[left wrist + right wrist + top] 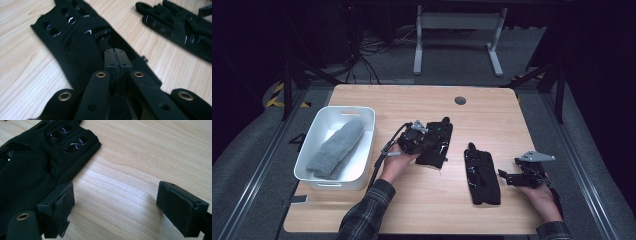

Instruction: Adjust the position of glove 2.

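My desk (492, 107) carries a white bin (314, 132) at its left edge. The left glove (435, 142) lies mid-desk; my left gripper (116, 56) has its fingers pinched shut on it. I should lift slowly. My right gripper (115, 205) gapes empty beside the other glove (482, 175).

Two black gloves (435, 141) (482, 172) with small glossy streaks are seen on a table (422, 100) of pale wood with a fine grain. A grey woolly sock (336, 148) is held in a white tub (362, 167). A dark checked sleeve (364, 215) is worn. Both grippers (424, 138) (504, 176) are coloured black.
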`<state>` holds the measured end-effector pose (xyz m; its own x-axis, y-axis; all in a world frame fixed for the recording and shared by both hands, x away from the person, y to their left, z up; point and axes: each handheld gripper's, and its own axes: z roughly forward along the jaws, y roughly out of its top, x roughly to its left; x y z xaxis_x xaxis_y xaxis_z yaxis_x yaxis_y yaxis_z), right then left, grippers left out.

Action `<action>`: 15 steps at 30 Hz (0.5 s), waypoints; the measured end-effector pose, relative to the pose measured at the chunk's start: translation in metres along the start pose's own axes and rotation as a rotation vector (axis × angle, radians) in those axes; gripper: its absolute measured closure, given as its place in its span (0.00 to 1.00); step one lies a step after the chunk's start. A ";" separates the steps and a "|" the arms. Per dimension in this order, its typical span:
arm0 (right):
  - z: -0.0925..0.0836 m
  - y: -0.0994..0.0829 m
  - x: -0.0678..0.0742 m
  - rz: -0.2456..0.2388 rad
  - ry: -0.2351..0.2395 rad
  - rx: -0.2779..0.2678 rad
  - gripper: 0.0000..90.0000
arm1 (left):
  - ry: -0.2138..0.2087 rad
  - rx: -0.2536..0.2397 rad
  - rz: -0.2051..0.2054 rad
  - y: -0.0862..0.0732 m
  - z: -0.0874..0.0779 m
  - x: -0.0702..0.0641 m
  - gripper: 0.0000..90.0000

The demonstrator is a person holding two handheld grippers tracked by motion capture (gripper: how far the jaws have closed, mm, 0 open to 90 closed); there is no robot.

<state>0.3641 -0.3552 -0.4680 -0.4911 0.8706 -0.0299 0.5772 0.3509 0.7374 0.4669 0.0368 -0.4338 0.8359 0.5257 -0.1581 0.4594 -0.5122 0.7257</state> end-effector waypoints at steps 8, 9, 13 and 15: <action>0.000 0.000 0.000 0.000 0.001 0.000 0.17 | 0.007 0.058 0.000 0.002 0.023 0.003 1.00; 0.000 0.000 0.000 0.000 0.001 0.000 0.17 | 0.002 0.070 -0.004 0.000 0.026 0.003 1.00; 0.000 0.000 0.000 -0.001 0.002 0.001 0.17 | 0.001 0.073 -0.010 -0.003 0.028 0.002 1.00; 0.000 0.000 0.000 -0.001 0.002 0.001 0.17 | -0.002 0.074 -0.008 -0.004 0.027 0.000 1.00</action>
<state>0.3638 -0.3550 -0.4680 -0.4926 0.8698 -0.0290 0.5772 0.3515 0.7370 0.4733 0.0204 -0.4552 0.8324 0.5290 -0.1650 0.4872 -0.5567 0.6729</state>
